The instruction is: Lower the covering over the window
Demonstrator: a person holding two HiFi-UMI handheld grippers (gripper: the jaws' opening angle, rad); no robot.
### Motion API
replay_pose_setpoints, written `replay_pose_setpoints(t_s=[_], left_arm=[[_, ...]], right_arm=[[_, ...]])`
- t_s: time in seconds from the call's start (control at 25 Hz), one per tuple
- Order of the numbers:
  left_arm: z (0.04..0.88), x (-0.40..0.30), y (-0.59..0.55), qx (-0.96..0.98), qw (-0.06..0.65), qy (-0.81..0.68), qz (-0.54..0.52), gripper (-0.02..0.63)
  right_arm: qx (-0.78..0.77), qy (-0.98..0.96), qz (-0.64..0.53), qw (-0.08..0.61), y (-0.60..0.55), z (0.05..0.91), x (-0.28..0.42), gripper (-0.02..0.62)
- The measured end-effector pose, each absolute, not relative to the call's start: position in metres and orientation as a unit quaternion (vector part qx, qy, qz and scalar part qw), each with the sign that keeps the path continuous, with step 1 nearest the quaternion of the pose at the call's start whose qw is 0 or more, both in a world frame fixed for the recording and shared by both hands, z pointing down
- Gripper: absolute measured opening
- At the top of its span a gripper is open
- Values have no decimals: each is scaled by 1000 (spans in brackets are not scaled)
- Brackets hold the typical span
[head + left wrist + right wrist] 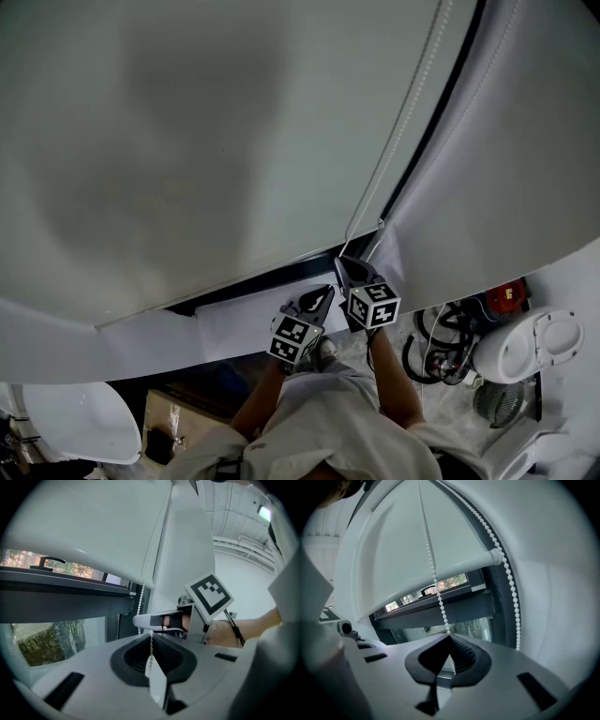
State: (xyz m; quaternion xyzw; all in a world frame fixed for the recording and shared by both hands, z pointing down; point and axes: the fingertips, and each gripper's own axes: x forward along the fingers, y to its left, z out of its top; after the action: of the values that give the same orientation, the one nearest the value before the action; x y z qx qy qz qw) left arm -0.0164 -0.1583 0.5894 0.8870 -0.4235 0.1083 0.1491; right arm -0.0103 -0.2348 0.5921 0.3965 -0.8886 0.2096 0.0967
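R fingers (465, 657) on chain (436, 584) — blind (393, 550) behind

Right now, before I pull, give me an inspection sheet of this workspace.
Surface: nothing seen.
Job's things: roller blind partly down, window glass showing beneath it; bead chain running into both grippers.
Clutter: cardboard box, white round unit.
Grippers: left gripper and right gripper, fingers shut on the bead chain.
Cables: black coil beside the round unit.
Surroundings: white wall right of the window; trees outside.
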Motion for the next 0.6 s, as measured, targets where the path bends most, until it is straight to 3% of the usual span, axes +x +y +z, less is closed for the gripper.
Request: replay_pose_setpoints(t_s=[0.6], left_arm=[[582, -15, -158, 888, 147, -424, 104, 20]], right_arm=[[401, -889, 192, 112, -234, 591, -7, -5]])
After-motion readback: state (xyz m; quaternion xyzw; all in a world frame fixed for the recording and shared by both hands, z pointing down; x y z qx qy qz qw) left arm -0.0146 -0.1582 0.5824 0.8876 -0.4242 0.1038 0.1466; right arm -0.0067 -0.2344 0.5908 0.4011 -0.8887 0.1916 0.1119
